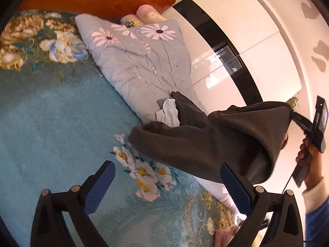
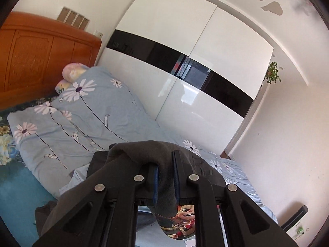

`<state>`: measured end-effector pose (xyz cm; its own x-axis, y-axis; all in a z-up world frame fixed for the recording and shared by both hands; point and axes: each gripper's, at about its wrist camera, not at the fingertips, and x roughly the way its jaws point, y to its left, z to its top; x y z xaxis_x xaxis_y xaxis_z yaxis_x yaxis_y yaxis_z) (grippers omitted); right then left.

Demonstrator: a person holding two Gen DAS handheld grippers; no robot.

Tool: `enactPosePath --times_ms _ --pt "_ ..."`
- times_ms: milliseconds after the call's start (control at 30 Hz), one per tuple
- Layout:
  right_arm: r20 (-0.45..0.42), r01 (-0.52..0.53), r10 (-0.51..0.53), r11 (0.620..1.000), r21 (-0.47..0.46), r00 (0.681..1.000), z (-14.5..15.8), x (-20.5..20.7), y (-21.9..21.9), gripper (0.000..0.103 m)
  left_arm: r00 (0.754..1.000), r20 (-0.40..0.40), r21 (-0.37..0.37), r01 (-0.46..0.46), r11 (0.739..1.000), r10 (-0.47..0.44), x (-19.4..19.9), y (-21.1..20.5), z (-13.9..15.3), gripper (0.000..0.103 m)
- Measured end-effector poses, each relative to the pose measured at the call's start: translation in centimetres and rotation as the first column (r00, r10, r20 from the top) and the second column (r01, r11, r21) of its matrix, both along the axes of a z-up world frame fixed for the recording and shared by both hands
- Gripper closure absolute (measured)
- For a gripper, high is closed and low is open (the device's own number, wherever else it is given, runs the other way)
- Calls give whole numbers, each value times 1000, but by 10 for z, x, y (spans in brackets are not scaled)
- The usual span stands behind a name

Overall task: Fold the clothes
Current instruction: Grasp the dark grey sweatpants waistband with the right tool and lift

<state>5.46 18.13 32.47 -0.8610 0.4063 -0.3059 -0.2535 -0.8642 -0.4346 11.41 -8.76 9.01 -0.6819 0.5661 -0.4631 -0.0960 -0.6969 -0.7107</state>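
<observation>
- Bed with a teal floral plush blanket (image 1: 51,127) fills the left wrist view; an orange-brown carved wooden headboard (image 2: 37,55) stands at its far end.
- Glossy white wardrobe with a black band (image 2: 185,61) runs along the bed's far side.
- Rumpled pale blue quilt printed with daisies (image 1: 139,61) lies between blanket and wardrobe; two rolled pastel pillows (image 1: 144,15) sit at its headboard end.
- Dark grey-brown soft garment (image 1: 205,144) hangs lifted over the bed edge. Long axis slants from a low end on the blanket up to a peak at the right gripper (image 2: 165,177). A cartoon print shows on the part hanging under the jaws; its full outline is cut off.
- White crumpled cloth (image 1: 167,115) lies half tucked under the garment; what kind I cannot tell.
- Right gripper: jaws clenched on a fold of the garment.
- Left gripper (image 1: 166,187): jaws spread wide, nothing between them, above the blanket, near the garment's low hem.
</observation>
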Motion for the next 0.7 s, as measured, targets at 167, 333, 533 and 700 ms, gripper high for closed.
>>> enactPosePath --times_ms 167,333,533,700 --pt "-56 -52 51 999 -8 997 29 90 15 90 997 -63 -141 34 989 -43 40 17 49 0" --pt "-167 -121 119 993 -4 979 76 178 29 90 967 -184 -230 132 964 -176 78 58 95 0" --pt "-201 -271 267 962 5 943 100 212 3 90 972 -108 -174 187 967 -208 99 80 100 0" --pt "-128 -409 400 911 -49 907 57 191 -43 90 989 -65 -388 100 916 -136 116 72 93 0"
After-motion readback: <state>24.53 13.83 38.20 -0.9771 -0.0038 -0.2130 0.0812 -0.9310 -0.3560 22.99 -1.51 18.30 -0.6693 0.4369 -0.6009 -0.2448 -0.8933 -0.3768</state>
